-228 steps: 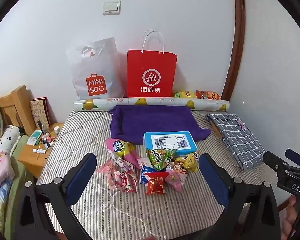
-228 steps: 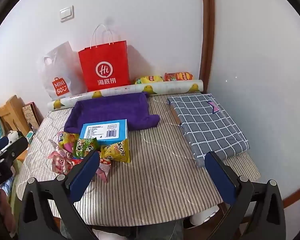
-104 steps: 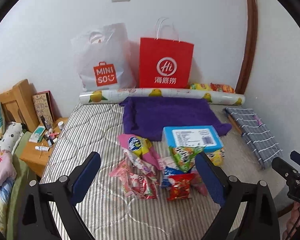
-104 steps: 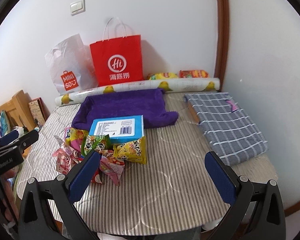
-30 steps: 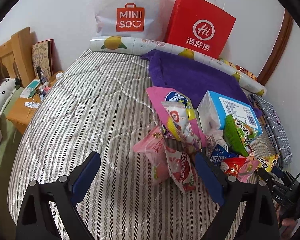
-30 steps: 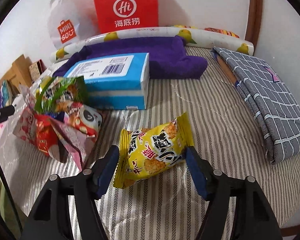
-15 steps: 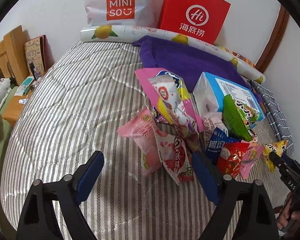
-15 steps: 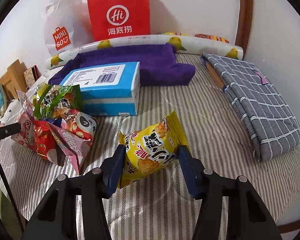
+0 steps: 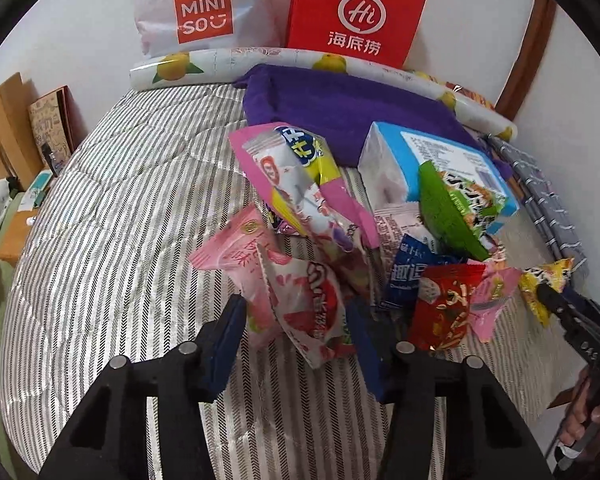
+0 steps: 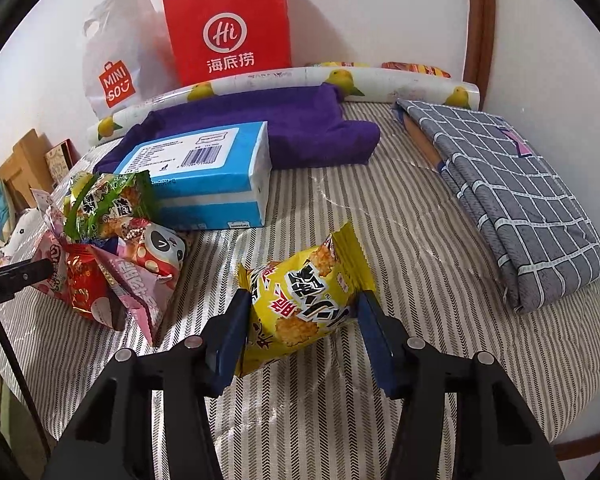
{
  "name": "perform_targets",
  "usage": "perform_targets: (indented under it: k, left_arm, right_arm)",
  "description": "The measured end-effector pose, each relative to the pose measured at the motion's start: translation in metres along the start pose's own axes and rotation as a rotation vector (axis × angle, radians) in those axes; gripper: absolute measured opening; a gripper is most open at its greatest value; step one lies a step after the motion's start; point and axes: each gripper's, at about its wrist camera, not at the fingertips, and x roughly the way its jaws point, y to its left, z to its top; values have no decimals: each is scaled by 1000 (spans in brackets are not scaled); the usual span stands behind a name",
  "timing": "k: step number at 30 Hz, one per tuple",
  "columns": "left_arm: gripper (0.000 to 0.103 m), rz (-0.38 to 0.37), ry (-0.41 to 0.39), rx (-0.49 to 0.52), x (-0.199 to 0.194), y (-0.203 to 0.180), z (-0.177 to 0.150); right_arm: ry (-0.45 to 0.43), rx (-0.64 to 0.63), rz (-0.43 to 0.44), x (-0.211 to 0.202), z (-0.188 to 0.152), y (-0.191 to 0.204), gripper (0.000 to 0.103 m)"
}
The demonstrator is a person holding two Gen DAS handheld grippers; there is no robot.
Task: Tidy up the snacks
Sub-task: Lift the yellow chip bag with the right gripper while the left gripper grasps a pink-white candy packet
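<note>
Currently, the right gripper (image 10: 302,332) has its fingers (image 10: 230,340) narrowed onto the yellow snack packet (image 10: 306,306), pads pressing both sides, near the front edge of the bed (image 10: 400,248). The left gripper (image 9: 296,340) is closing its fingers (image 9: 228,340) around the pink strawberry packet (image 9: 304,312) at the near side of the snack pile (image 9: 380,240); firm pad contact is not yet evident, so this grasp is judged incomplete.

Risks:
- The yellow packet is air-filled and slick. Excess squeeze could burst it; too little could let it slip out.
- The pink strawberry packet overlaps a second pink packet (image 9: 236,252) just beside it. The closing fingers may pinch both, or drag neighbouring packets such as the red packet (image 9: 444,312) across the cover.
- The pile leans on the blue box (image 9: 432,164). Removing a lower packet may topple the green packet (image 9: 452,208) resting above.
- The two grippers work near each other; a sideways move could cause a collision.

Clearances:
- Left half of the bed: open striped surface, ample room.
- Right front: open strip between the yellow packet and the folded grey checked cloth (image 10: 516,188) at the right edge.
- Far edge: occupied by the purple towel (image 9: 348,108), a lemon-print roll (image 9: 228,60), the red paper bag (image 9: 356,16) and the white plastic bag (image 9: 204,12) against the wall.
</note>
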Motion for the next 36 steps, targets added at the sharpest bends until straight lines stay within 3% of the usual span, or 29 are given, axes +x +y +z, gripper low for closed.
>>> perform_targets:
  k: [2,6,20,23,25,27,31,36]
  left_arm:
    - [30,26,-6,6,-1,1,0]
    - [10,-40,12,-21,-10,12,-2]
    - [9,-57,46,-88,-35,43,-33]
    - [14,-98,48,-110,-32,45,-33]
    - [47,-133,55,-122,-30,44,-32]
    - [55,-125,34,-120,-30,40,-31]
    - [58,-101,46,-99,-21,29,-27]
    - [56,-10,68,-84,-5,21,-30]
  right_arm:
    - [1,8,4,-1,0,-2,54]
    - [-1,13,3,-1,-1,-2,53]
    - [-23,33,7,-18,-6,-3,53]
    - [-24,32,4,-22,-7,-3,53]
    - [-28,33,4,-25,-7,-3,53]
    - [-32,33,2,-28,-8,-4,53]
    - [-36,37,-4,-32,-8,-7,53]
    - [-33,41,-17,-34,-8,-12,53]
